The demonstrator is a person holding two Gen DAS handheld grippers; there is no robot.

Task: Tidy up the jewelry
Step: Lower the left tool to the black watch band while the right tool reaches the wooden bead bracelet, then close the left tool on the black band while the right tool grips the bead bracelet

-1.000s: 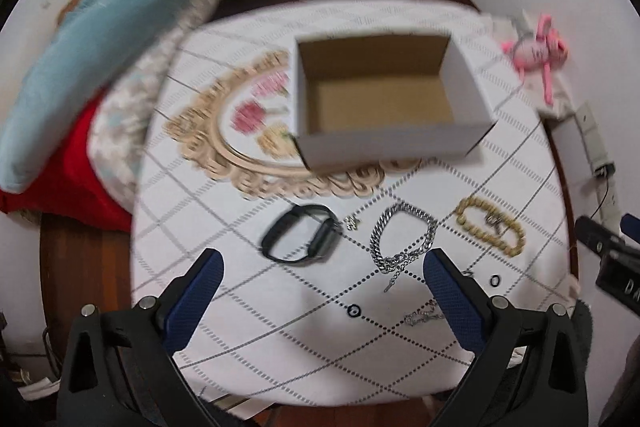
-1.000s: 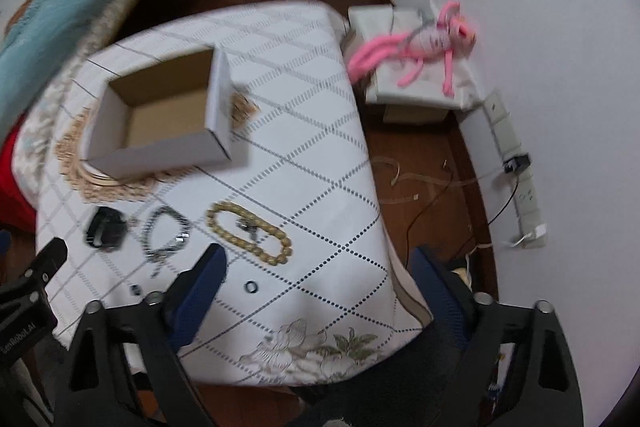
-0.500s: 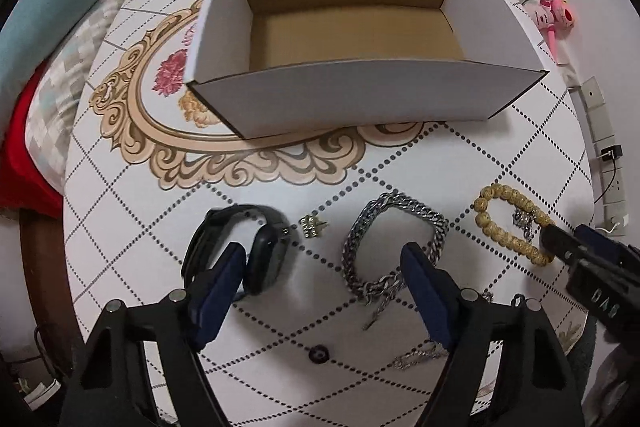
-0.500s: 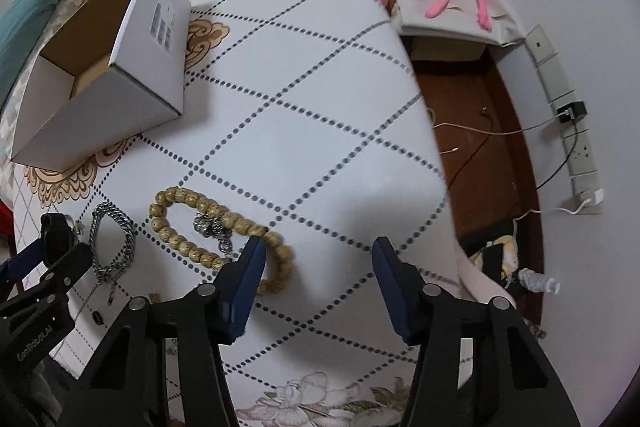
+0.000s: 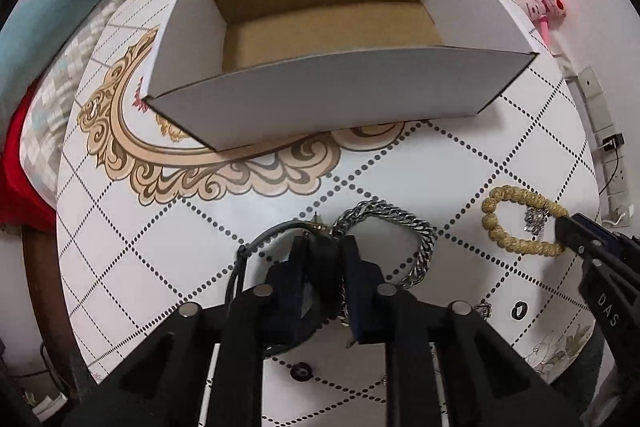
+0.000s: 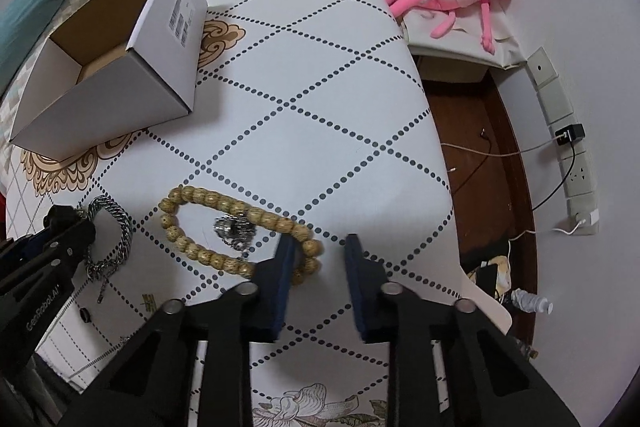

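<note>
A: Left tongs [image 5: 326, 255]: jaws just closed, clamped on the band [image 5: 328, 287]; chain [image 5: 426, 241] touching alongside. Right tongs [image 6: 320, 267]: jaws just narrowed, a gap left; one end of the beads [image 6: 224, 202] lies between them, not yet pinched.

B: Beads judged light, hard, apt to roll; best gripped across the strand. Box [image 5: 332, 95] noted beyond, empty.

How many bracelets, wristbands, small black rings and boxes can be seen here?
Bracelets: 2, bead bracelet and chain bracelet
Black wristband: 1
Small black rings: 2
Cardboard box: 1
Total: 6
</note>
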